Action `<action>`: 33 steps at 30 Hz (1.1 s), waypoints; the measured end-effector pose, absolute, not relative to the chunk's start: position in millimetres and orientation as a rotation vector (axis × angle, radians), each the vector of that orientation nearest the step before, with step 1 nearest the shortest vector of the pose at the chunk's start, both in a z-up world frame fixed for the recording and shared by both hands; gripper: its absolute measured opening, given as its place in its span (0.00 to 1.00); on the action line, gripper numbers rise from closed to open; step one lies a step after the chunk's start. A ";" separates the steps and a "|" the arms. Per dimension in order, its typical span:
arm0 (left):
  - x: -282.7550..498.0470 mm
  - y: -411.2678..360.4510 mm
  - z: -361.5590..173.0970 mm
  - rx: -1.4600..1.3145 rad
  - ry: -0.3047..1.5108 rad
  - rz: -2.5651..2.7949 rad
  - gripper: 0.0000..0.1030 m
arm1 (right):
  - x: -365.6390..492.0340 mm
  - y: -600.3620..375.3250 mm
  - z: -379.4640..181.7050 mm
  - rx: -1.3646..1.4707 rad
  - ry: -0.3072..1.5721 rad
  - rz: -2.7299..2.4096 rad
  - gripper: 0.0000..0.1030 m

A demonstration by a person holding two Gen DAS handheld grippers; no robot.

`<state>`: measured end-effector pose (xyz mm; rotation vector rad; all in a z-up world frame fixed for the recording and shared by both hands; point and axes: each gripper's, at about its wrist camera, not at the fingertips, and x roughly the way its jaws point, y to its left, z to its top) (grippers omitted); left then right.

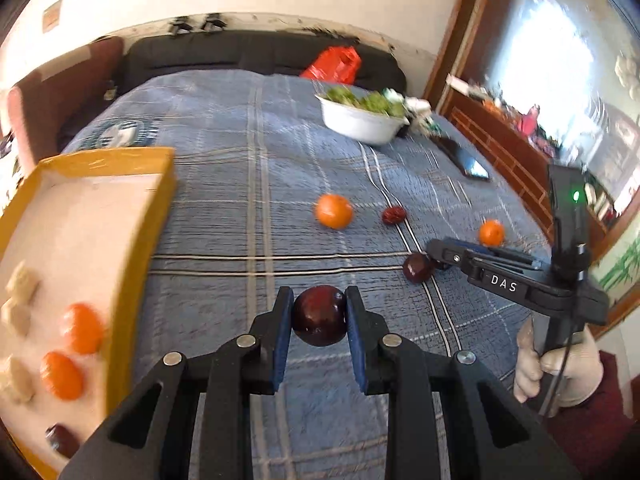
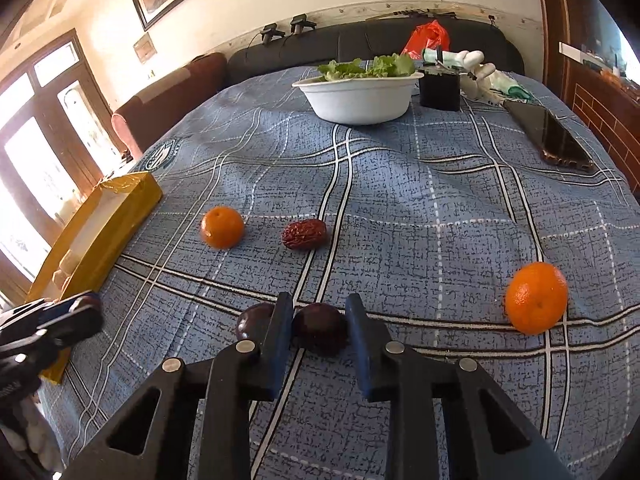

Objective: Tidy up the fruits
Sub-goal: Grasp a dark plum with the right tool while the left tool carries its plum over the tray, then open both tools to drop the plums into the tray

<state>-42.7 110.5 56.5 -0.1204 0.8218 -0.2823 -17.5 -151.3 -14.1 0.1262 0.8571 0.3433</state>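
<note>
Pinching a dark plum (image 1: 319, 316) between its blue pads, the left tool (image 1: 319, 320) is holding the fruit clear above the blue checked cloth (image 1: 248, 208) of the table, just right of the yellow box (image 1: 132, 216); inside that box two oranges (image 1: 70, 354) and some pale pieces are lying. The right tool (image 2: 319, 330) is resting low on the cloth, its pads narrowly parted around a second dark plum (image 2: 320, 328); whether they are pressing it I cannot tell; a third plum (image 2: 253, 321) is sitting just outside its left pad. Two more oranges (image 2: 222, 227) and a wrinkled red date (image 2: 304, 233) are lying loose farther out.
</note>
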 end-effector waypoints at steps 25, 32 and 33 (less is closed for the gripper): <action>-103.7 381.1 68.3 -0.322 0.775 0.244 0.25 | -73.8 146.7 76.5 -0.057 0.883 0.879 0.30; -97.0 402.0 53.1 -0.409 0.778 0.187 0.25 | -71.7 211.0 21.4 -0.246 0.954 0.832 0.30; -97.7 406.0 52.1 -0.425 0.777 0.186 0.25 | -71.8 216.3 18.1 -0.270 0.952 0.829 0.30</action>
